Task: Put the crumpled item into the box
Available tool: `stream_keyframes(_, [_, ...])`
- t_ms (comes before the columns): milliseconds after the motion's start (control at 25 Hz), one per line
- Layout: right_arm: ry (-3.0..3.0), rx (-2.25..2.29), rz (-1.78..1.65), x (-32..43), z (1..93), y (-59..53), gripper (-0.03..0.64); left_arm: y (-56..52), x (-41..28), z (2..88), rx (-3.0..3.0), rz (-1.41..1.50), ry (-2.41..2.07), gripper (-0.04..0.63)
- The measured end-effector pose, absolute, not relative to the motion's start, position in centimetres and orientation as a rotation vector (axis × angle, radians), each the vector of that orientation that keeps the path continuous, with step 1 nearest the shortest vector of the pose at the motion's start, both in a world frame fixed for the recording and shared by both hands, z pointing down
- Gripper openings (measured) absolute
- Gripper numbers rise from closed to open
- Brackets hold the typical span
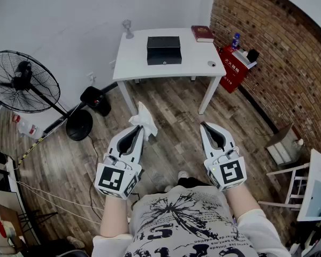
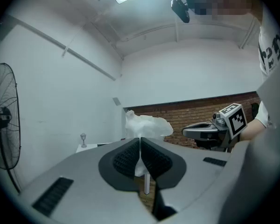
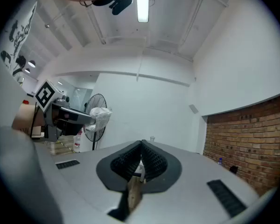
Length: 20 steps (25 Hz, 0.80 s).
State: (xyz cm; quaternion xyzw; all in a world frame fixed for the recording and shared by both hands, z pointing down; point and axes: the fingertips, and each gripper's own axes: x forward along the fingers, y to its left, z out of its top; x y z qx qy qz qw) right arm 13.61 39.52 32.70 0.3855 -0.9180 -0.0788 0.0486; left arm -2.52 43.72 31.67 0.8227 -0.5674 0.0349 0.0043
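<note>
At centre-left of the head view, the crumpled white tissue sticks out of the left gripper, which is clenched on it. Just right, the right gripper is clenched on nothing. At upper centre, the black box sits on the white worktop.

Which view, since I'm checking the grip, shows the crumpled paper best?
The left gripper view: the crumpled paper sits close, pinched in the shut left claw. The head view shows it small at that claw's tip; the right gripper view, small and far off.
</note>
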Motion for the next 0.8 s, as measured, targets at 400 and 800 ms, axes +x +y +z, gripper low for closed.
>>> stream_keyframes(400, [-2.805,1.176,-0.195,12.9,33.7,38.5,0.014,42.8,-3.4,32.5,2.567,0.120,-1.783,0.023])
stream_keyframes(800, [-2.793,1.222,-0.125,11.7,35.4,33.7,0.015,38.1,-4.8,34.4,2.546,0.158,-1.748,0.021])
